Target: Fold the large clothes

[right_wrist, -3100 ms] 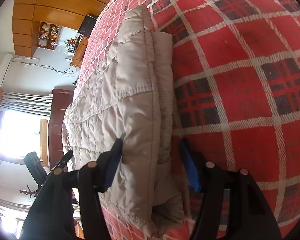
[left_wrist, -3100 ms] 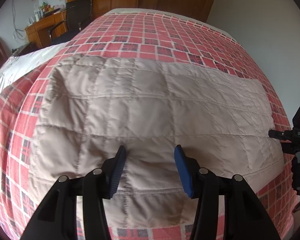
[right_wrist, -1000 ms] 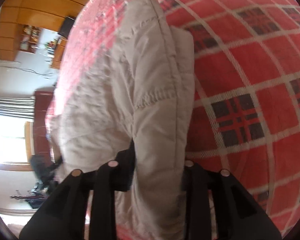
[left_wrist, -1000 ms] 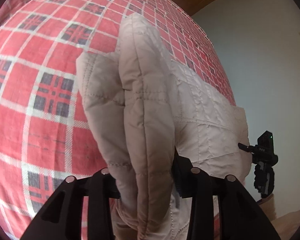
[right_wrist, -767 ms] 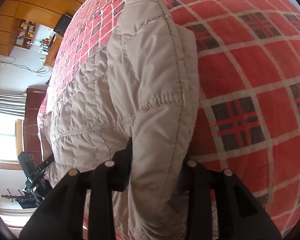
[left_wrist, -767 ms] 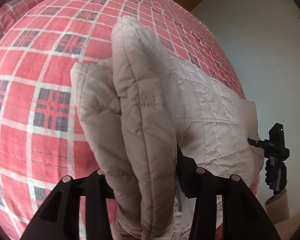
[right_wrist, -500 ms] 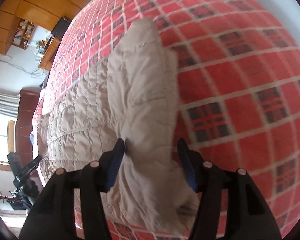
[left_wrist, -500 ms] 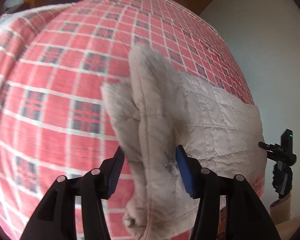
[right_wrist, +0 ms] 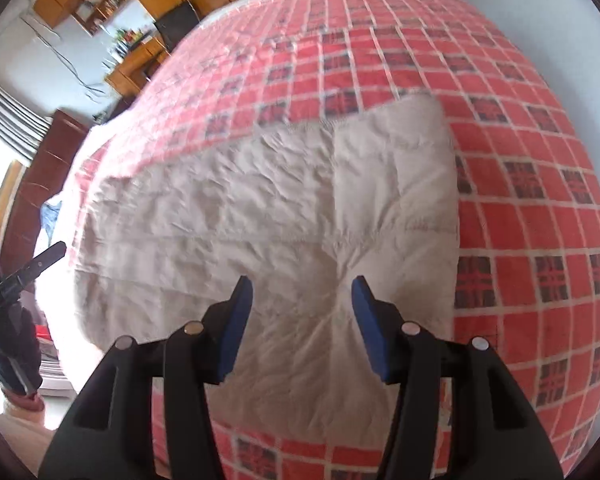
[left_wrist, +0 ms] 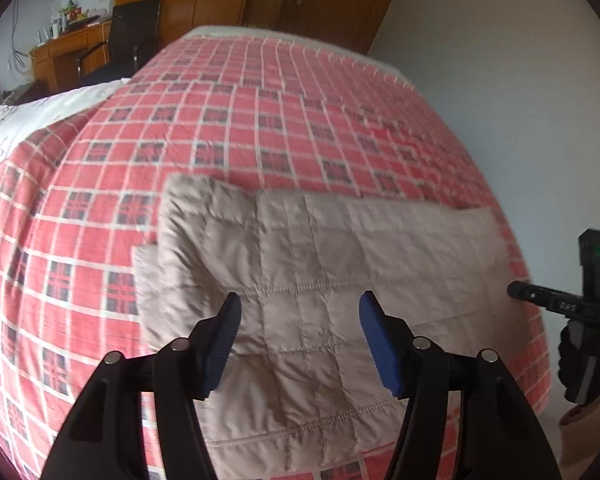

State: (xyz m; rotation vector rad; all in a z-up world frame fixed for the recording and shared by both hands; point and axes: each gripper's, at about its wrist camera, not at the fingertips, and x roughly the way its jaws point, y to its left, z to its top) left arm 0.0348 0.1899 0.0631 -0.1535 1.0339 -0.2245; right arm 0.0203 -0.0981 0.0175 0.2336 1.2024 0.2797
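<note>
While both claws gape empty, the folded quilted garment (left_wrist: 324,280) apparently lies just beyond their tips.

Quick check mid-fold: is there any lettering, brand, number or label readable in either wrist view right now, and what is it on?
"DAS": small pale letters, barely legible, on the black bar of the right gripper, seen at the edge of the left wrist view.
Quilted beige garment: no tag or print visible.
Red plaid bed cover: pattern only, no text.
Items on the wooden desk: too small and blurred to read.
</note>
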